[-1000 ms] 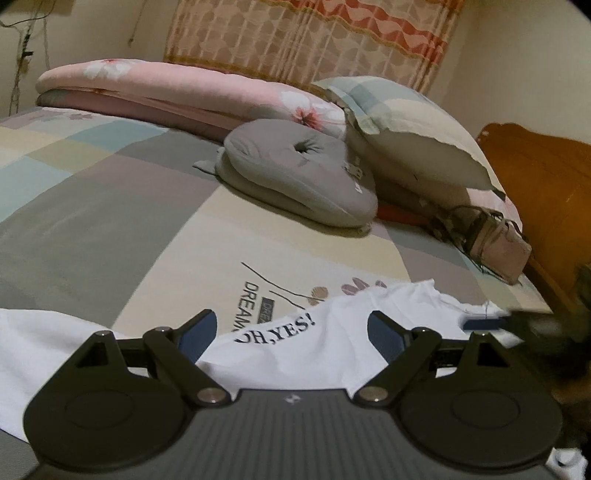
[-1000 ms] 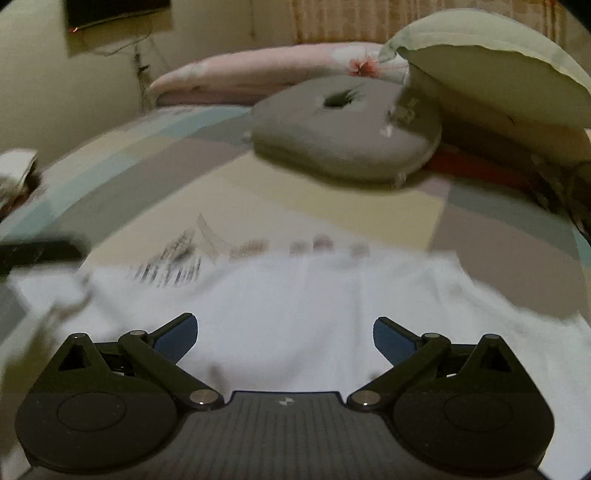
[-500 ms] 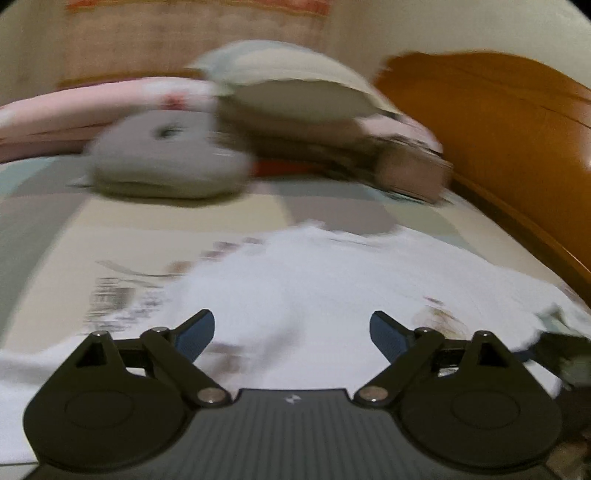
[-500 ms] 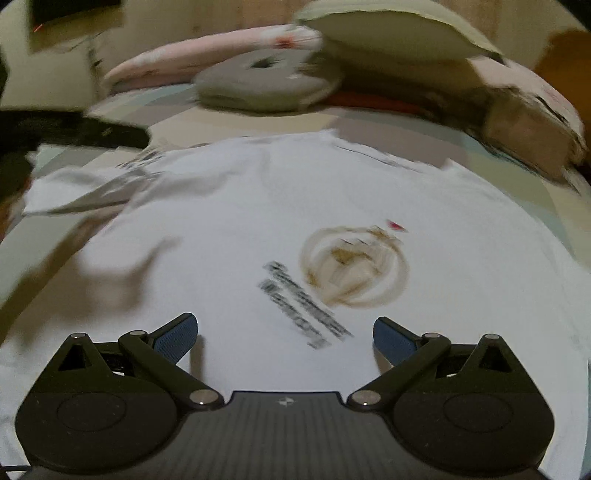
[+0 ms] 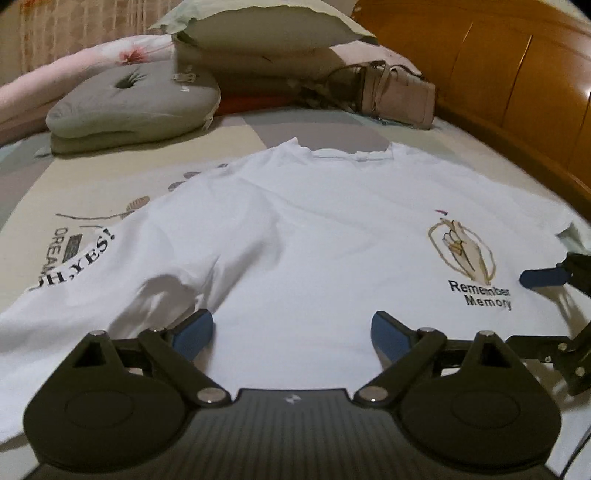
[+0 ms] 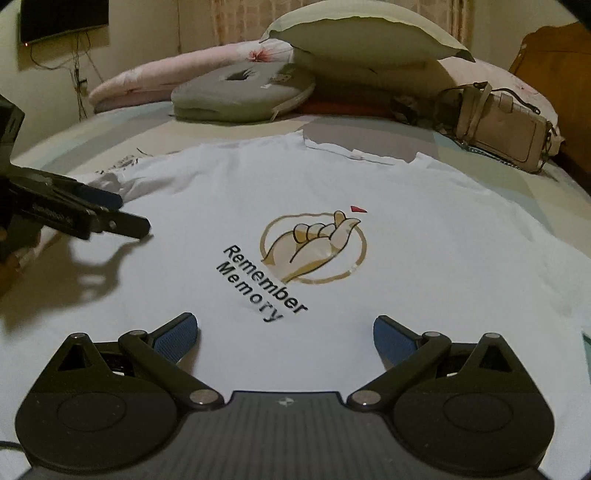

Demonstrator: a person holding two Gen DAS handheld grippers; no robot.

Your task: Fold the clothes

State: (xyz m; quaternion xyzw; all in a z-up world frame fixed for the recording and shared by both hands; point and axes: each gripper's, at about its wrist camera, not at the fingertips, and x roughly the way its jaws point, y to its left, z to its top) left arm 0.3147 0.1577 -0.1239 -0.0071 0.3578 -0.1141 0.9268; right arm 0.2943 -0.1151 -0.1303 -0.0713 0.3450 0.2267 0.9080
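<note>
The white T-shirt (image 5: 314, 229) lies flat, print up, on the patchwork bedsheet (image 5: 122, 177), collar far, hem toward both grippers. The left gripper (image 5: 291, 334) and right gripper (image 6: 286, 334) gape empty above its lower body; the left is nearer the spread left sleeve (image 5: 85, 266)

The bed (image 5: 258, 129) carries a spread white T-shirt (image 5: 314, 229), grey cushion (image 5: 129, 99), pillows (image 5: 266, 33) and beige handbag (image 5: 399, 96).
</note>
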